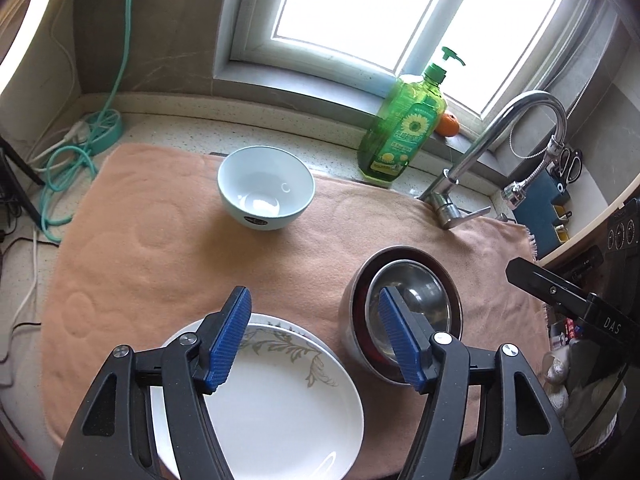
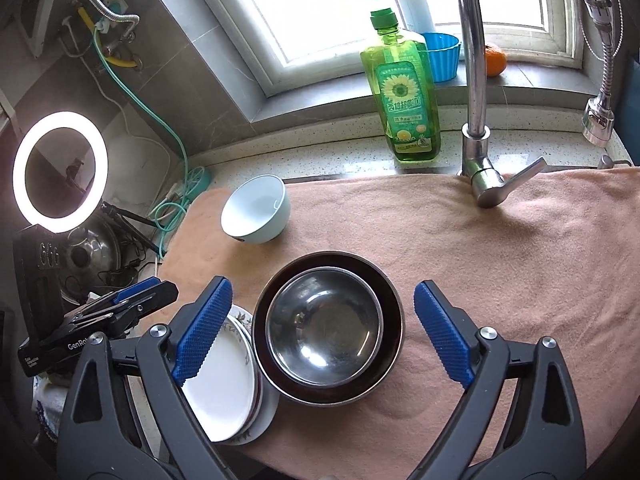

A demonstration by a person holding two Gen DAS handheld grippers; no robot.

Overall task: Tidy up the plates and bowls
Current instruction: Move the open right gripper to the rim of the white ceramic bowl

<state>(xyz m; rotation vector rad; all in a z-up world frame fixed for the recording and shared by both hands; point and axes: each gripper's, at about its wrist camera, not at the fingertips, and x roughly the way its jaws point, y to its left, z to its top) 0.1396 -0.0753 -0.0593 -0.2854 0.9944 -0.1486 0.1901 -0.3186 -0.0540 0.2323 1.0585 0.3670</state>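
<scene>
Left wrist view: the left tool (image 1: pixel 314 336) is held spread above stacked white leaf-patterned plates (image 1: pixel 280 400). The right tool (image 2: pixel 322 332) is held spread around nested round steel bowls (image 2: pixel 326 336).

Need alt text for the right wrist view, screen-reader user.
The open right gripper hovers over two nested steel bowls on a peach towel, with stacked plates at their left. Behind stand a pale blue bowl, a green soap bottle and a faucet.
</scene>
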